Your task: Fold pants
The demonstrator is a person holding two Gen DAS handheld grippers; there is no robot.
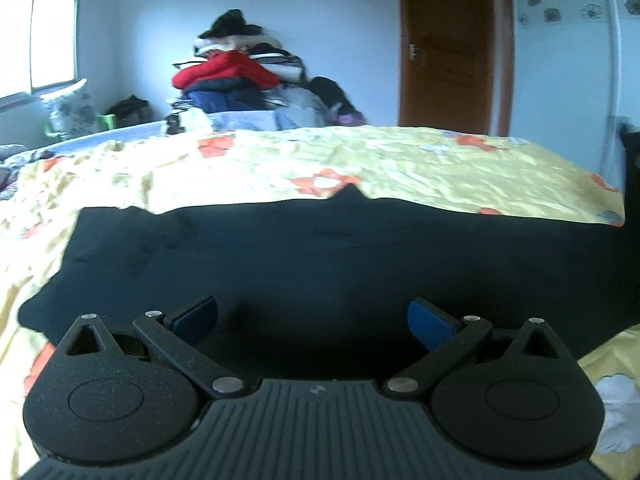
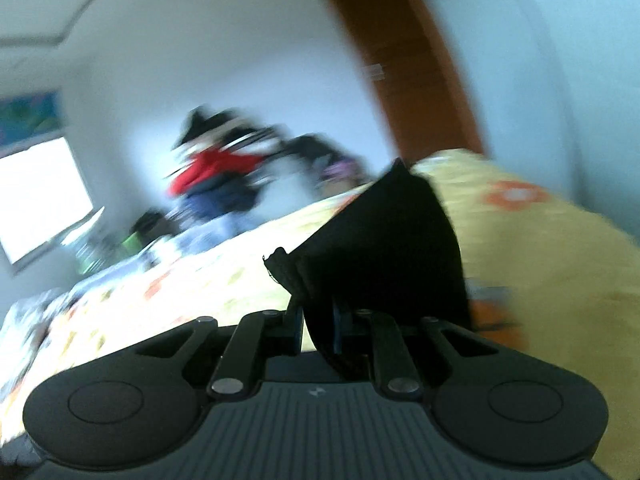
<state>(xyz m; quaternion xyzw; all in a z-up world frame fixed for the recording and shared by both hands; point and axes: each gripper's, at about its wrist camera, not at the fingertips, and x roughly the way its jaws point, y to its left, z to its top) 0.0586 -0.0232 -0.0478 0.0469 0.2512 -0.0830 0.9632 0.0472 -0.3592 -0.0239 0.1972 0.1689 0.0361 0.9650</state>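
We see a bed [image 1: 400,160] under a crumpled yellow sheet [image 1: 248,168] with orange flowers. Dark pants [image 1: 320,248] lie spread flat across its near part, and a pile of clothes [image 1: 240,76] sits at the far side by the wall.

You see matt black cloth pants [image 1: 320,252] on a crinkled floral bedsheet [image 1: 400,164], near a glossy wooden door [image 1: 448,44].

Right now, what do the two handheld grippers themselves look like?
Both match: the left gripper and right gripper have a matte black body with a ribbed grey centre plate, two round housings, black linkage arms with silver pivot pins, and blue finger pads. No cables, hands or sleeves show.
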